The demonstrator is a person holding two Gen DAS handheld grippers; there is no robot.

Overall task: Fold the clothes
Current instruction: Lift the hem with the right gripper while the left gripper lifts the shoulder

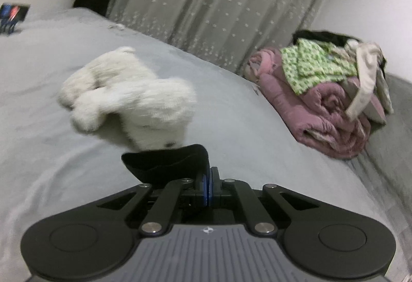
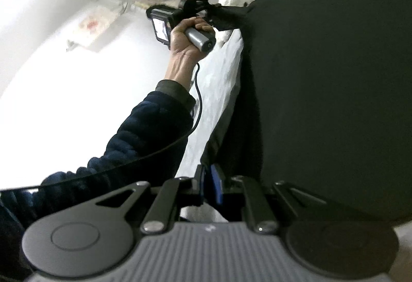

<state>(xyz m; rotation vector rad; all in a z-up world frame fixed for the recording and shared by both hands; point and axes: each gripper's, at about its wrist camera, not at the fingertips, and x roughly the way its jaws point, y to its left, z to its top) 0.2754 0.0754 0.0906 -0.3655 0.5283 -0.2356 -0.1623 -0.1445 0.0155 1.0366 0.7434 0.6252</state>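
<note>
Black garment [image 2: 322,75] lifted above grey bed [image 1: 64,166], stretched between both claws; looks limp, light, thin, best held by edge corners as now. Left gripper [image 1: 209,176] clamped tight on one corner, right gripper [image 2: 209,184] pinched on another. White plush toy [image 1: 128,96] and clothes pile [image 1: 329,91] beyond on bed.

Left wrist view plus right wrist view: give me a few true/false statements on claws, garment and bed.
1. The left claw is shut on the black garment. True.
2. The right claw hangs open, holding nothing. False: it is shut on the same black garment's edge.
3. A white plush toy lies on the bed. True.
4. The pile of clothes is all black. False: pink and green-patterned pieces show.
5. A hand holds the left claw's handle. True.
</note>
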